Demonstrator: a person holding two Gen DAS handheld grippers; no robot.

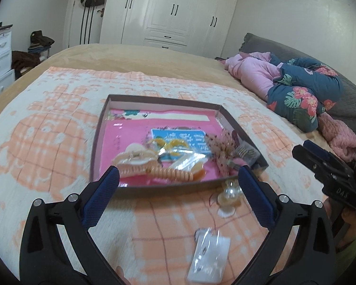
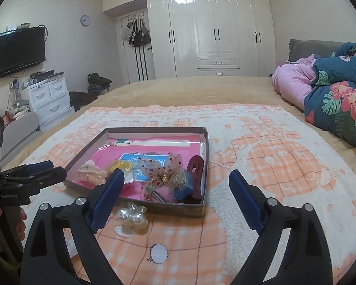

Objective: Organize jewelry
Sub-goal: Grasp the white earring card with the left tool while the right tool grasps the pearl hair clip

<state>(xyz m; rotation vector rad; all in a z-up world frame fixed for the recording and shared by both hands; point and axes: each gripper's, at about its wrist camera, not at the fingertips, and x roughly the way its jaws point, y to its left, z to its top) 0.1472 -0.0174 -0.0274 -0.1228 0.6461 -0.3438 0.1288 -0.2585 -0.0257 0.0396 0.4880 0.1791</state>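
Note:
A shallow brown box (image 1: 102, 128) with a pink lining lies on the peach-and-white blanket. In it are a cream claw clip (image 1: 135, 159), an orange spiral hair tie (image 1: 170, 173) and a beaded bow (image 1: 222, 147). The right wrist view also shows a dark red claw clip (image 2: 194, 175) inside the box (image 2: 205, 156). A pearl clip (image 2: 133, 216) rests on the blanket just outside the near rim. A clear packet (image 1: 208, 254) lies nearer still. My left gripper (image 1: 178, 171) and right gripper (image 2: 176, 173) both hover open above the near rim, with nothing between their fingers.
Rolled pink and floral quilts (image 1: 303, 95) lie along the bed's right side. A white wardrobe (image 2: 216, 35) stands beyond the bed, with white drawers (image 2: 49, 97) and a wall TV (image 2: 19, 49) at the left. A hand (image 2: 2, 225) grips the left tool's handle.

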